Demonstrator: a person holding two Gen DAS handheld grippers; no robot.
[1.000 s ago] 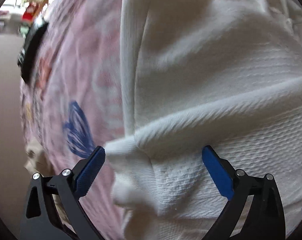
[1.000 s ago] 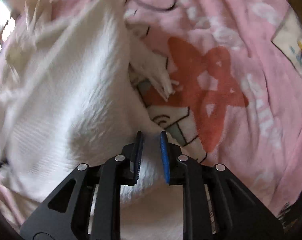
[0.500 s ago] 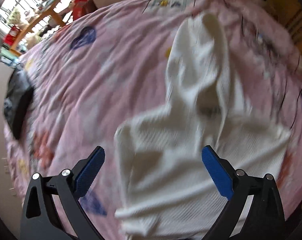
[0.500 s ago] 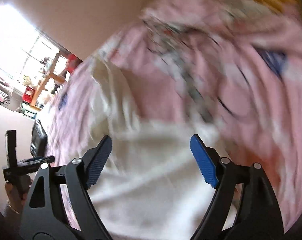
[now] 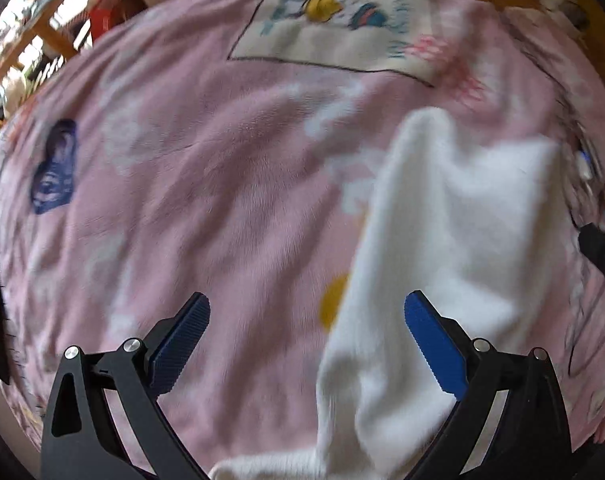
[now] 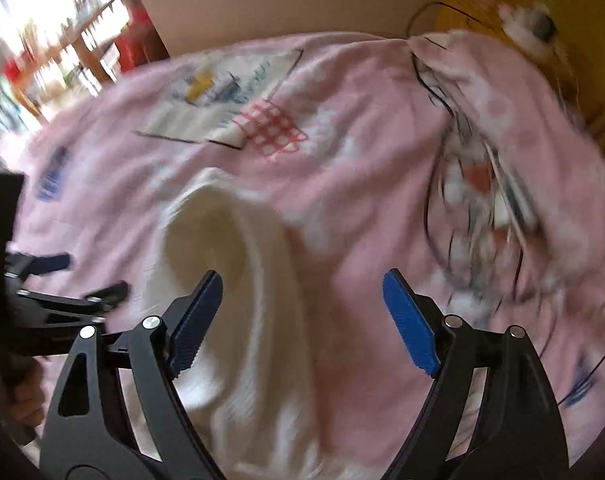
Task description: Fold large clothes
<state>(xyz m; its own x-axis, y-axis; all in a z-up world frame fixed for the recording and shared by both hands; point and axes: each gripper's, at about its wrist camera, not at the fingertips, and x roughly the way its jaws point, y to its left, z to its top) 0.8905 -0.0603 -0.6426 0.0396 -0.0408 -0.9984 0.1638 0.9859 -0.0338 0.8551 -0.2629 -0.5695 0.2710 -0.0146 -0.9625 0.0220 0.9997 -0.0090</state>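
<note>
So the big change: a second ago both cameras were right down on the white knit garment [image 5: 454, 240], and the right gripper [image 6: 302, 312] had its jaws nearly together with the knit in front of them. Now both views are pulled way back and you can see most of the pink blanket [image 5: 190, 184] it lies on. The right jaws have just been opening and stand spread wide with nothing pinched; the garment just lies on the bed beyond and below them. The left gripper [image 5: 306, 340] is spread wide too, same as it was a second ago, and nothing's between its pads either. My read is that a fold just got laid down and let go, and both hands are backing off to line up the next grab (the garment looks bunched into a long strip rather than a neat rectangle, so I doubt it's done).

Other stuff: there's a cream printed panel [image 5: 334, 36] on the blanket beyond the garment, wooden furniture [image 5: 42, 40] by a bright window off to the left, and thin black cords [image 6: 438, 92] trailing over the rumpled right side of the blanket. Those could snag a gripper heading that way. Everything's pretty motion-blurred.
</note>
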